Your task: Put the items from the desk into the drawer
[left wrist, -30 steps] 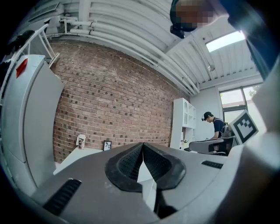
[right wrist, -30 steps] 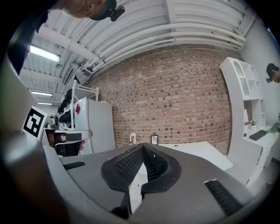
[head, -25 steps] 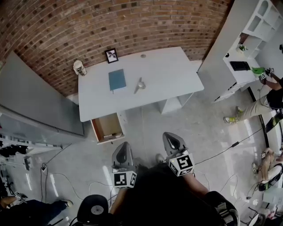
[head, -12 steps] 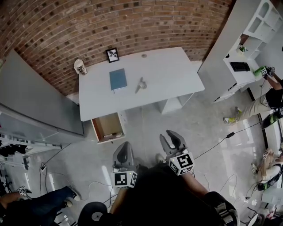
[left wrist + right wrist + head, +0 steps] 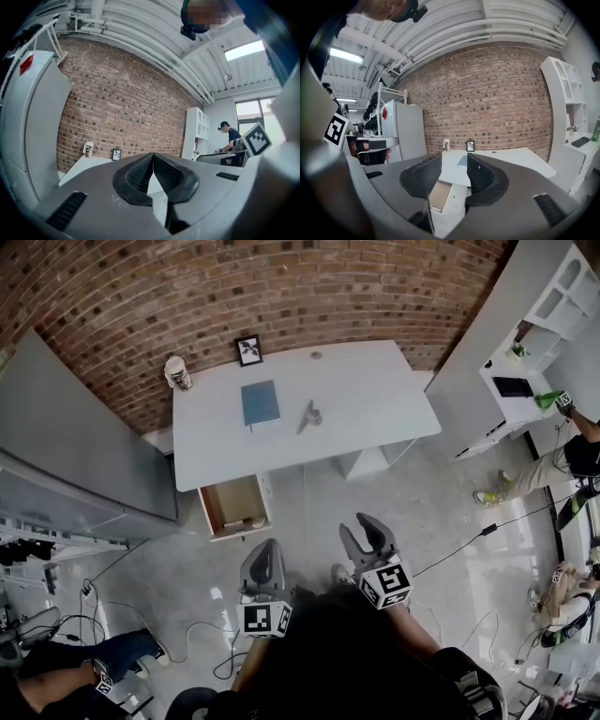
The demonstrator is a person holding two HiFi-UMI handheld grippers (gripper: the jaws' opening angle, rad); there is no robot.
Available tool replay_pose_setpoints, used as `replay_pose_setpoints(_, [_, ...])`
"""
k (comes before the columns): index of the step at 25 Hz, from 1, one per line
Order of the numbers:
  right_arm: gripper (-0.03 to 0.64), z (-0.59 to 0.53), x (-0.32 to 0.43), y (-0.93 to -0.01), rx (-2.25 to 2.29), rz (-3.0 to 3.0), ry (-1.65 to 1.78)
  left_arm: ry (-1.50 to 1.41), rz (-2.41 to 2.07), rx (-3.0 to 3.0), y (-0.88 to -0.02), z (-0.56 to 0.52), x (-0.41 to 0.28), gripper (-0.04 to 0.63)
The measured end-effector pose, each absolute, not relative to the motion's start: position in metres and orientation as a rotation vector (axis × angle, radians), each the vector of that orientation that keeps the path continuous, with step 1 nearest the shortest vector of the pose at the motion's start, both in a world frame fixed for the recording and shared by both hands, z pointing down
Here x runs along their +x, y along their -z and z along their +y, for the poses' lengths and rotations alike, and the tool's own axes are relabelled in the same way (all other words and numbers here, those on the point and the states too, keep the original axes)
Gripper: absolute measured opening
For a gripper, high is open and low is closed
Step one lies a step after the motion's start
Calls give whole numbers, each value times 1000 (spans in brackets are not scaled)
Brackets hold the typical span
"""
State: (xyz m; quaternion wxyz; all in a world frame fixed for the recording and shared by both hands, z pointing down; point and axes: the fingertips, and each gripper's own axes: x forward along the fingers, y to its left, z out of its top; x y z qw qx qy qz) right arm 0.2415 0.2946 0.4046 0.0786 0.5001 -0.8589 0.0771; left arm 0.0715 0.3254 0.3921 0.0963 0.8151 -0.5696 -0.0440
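A white desk (image 5: 375, 404) stands against the brick wall. On it lie a blue notebook (image 5: 260, 402) and a small grey object (image 5: 310, 413); a framed picture (image 5: 249, 350) and a patterned cup (image 5: 175, 372) stand at its back. Below the desk's left end, a drawer (image 5: 232, 505) is pulled out, with something small lying in it. Both grippers hover over the floor, well short of the desk. My left gripper (image 5: 266, 547) is shut and empty. My right gripper (image 5: 361, 529) is open; its jaws have just been opening with nothing between them. The right gripper view shows the notebook (image 5: 462, 161) and drawer (image 5: 440, 194).
A tall grey cabinet (image 5: 75, 456) stands left of the desk, and a white shelf unit (image 5: 534, 343) stands to its right. Cables (image 5: 469, 559) trail across the glossy floor. A person (image 5: 572, 451) stands by the shelves; another person's legs (image 5: 66, 681) show at bottom left.
The right gripper's jaws went from shut to open. Both grippers edged a little toward the desk. The person at bottom left has shifted.
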Motion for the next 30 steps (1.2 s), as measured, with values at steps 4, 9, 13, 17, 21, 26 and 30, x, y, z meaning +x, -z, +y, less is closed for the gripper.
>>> replay_pose_setpoints(4, [147, 290, 225, -407, 1510, -2557, -228, 136, -1656, 2426, -394, 323, 57, 5])
replay_pose_setpoints(9, [147, 284, 204, -415, 1505, -2548, -235, 131, -1634, 2441, -400, 317, 39, 4])
replay_pose_setpoints(13, [147, 275, 198, -426, 1481, -2534, -260, 133, -1637, 2415, -405, 312, 32, 4])
replay_pose_setpoints(17, [147, 248, 192, -432, 1452, -2541, -271, 143, -1644, 2405, -406, 290, 29, 5])
replay_pose_setpoints(21, [147, 215, 191, -440, 1416, -2559, -276, 132, -1667, 2382, -413, 261, 32, 5])
replay_pose_setpoints(26, [147, 159, 199, -442, 1377, -2569, -277, 133, -1684, 2355, -411, 208, 43, 5])
replay_pose_setpoints(30, [147, 112, 210, -450, 1336, -2556, -260, 119, -1684, 2350, -408, 165, 57, 5])
